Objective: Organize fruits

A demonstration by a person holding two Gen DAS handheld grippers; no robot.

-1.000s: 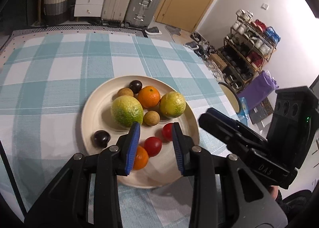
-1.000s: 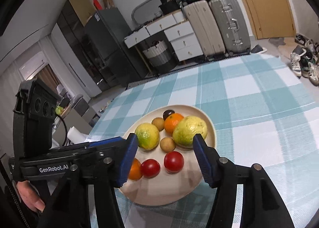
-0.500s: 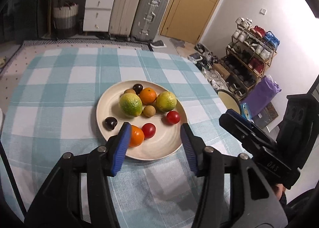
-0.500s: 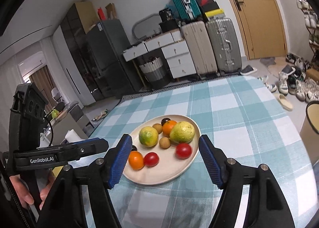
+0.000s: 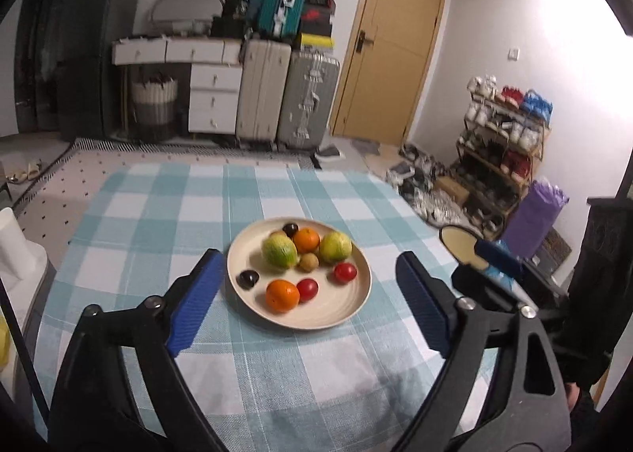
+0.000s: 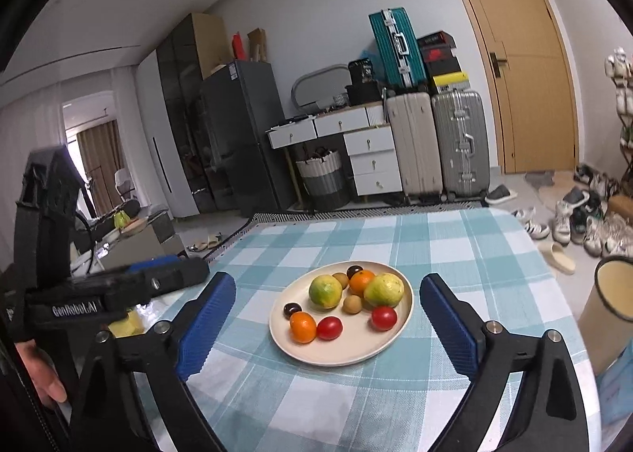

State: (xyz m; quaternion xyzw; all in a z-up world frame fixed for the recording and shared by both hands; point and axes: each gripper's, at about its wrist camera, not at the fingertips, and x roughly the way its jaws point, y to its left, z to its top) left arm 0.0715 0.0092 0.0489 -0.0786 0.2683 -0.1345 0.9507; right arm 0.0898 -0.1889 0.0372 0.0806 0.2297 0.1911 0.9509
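A cream plate [image 5: 348, 317] [image 6: 379, 353] sits mid-table on the blue checked cloth. It holds two green-yellow citrus fruits [image 5: 279, 251] [image 6: 325, 291], two oranges [image 5: 282, 295], two red tomatoes [image 5: 345, 272], two dark plums [image 5: 249, 278] and small brown fruits [image 5: 308, 262]. My left gripper [image 5: 308, 254] hangs back above the near cloth, its jaws opening wide, with nothing held. My right gripper [image 6: 327, 277] is likewise back from the plate, its jaws opening and empty. Each gripper shows in the other's view: the right one [image 5: 502, 258], the left one [image 6: 158, 274].
A cream cup [image 6: 613, 293] [image 5: 459, 244] stands off the table's right edge. A white paper roll [image 5: 12, 238] is off the left edge. Suitcases [image 5: 304, 95], drawers and a shoe rack [image 5: 502, 135] stand across the floor beyond the table.
Both grippers have pulled back and upward from the plate, and their jaws have spread from narrow to wide. The fruits lie on the plate as before.
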